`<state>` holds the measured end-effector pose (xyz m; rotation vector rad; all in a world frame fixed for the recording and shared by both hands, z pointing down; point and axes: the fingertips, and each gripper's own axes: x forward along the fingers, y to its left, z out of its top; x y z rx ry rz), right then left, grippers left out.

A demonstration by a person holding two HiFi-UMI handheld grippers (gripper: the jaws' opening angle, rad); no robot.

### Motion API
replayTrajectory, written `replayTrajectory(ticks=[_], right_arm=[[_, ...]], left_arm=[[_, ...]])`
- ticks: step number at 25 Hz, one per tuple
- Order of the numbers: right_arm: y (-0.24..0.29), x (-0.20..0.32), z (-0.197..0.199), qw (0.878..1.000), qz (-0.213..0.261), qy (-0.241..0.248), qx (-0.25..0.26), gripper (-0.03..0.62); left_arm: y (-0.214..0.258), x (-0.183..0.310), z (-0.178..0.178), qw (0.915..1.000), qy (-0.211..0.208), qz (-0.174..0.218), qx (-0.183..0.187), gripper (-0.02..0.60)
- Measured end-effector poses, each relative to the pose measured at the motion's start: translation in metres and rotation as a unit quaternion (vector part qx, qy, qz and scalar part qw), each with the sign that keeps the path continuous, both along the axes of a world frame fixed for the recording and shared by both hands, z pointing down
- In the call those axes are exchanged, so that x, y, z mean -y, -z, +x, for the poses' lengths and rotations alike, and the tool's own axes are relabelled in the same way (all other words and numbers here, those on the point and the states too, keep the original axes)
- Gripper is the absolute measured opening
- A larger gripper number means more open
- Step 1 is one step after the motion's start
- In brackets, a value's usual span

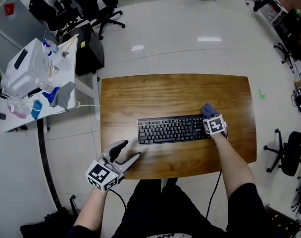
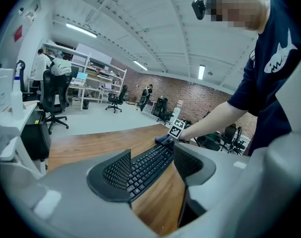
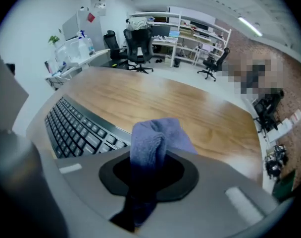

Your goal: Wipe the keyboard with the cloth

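Just beside the keyboard (image 1: 170,129), the right tool (image 3: 148,168) pinches the cloth (image 3: 153,137).

- White tiled floor (image 1: 190,29) surrounds a wooden table (image 1: 175,90) at centre frame.
- Black office chairs (image 1: 103,9) upper left, near a white desk (image 1: 70,68).
- Brick wall (image 2: 200,90) beyond, strip lights (image 2: 81,30) overhead.

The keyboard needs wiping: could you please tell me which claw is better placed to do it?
Right. The right claw is shut on the cloth and sits at the right end of the keyboard. The left claw is open, holds nothing, and hovers off the keyboard's near left corner.
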<state>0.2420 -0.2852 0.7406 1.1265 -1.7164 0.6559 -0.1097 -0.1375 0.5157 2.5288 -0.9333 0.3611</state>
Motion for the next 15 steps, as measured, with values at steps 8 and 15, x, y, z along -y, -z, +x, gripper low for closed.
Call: replayTrajectory(ticks=[8, 15], right_arm=[[0.0, 0.003, -0.132, 0.993, -0.028, 0.089, 0.07, 0.067], [0.006, -0.015, -0.256, 0.977, -0.04, 0.182, 0.108, 0.067]], left_arm=[[0.0, -0.002, -0.024, 0.9997, 0.023, -0.004, -0.006, 0.261], [0.003, -0.003, -0.051, 0.9989, 0.047, -0.004, -0.005, 0.261]])
